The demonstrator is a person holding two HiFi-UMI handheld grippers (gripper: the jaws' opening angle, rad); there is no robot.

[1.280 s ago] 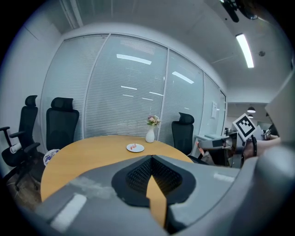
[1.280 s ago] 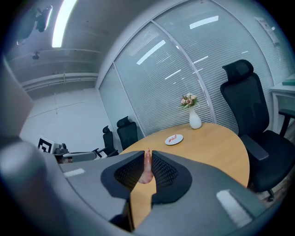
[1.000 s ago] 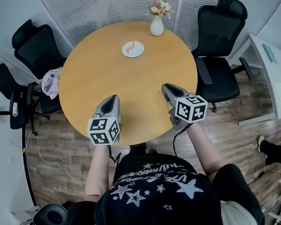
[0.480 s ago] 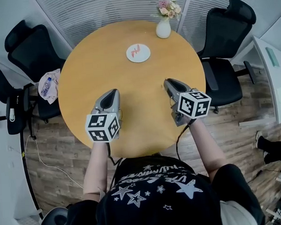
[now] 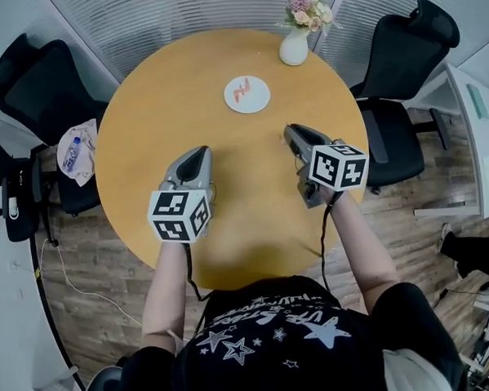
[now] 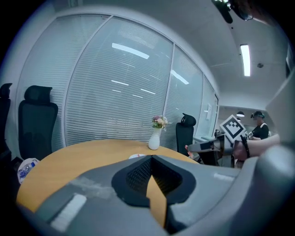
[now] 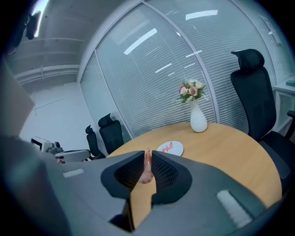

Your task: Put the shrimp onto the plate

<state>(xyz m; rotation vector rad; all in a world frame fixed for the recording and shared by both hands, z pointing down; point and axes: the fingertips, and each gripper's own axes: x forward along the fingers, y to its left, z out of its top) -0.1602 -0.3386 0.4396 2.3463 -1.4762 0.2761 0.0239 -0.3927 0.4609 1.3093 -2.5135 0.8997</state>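
A white plate (image 5: 246, 94) lies on the far part of the round wooden table (image 5: 158, 113), with red-pink shrimp (image 5: 241, 91) on it. My right gripper (image 5: 293, 132) hovers over the table's right half, short of the plate, shut on a pink shrimp (image 7: 147, 168) that stands upright between its pads. In the right gripper view the plate (image 7: 170, 148) shows just beyond the jaws. My left gripper (image 5: 200, 152) hovers over the table's left half, its jaw tips together with nothing between them (image 6: 151, 159). The plate's rim (image 6: 136, 156) peeks just over its jaws.
A white vase with flowers (image 5: 294, 49) stands behind the plate at the table's far edge. Black office chairs (image 5: 404, 43) stand around the table; one at the left (image 5: 25, 71) has a cloth and bottle (image 5: 69, 151) beside it. Window blinds run behind.
Both grippers have moved forward over the table toward the plate. The right one still carries the shrimp.
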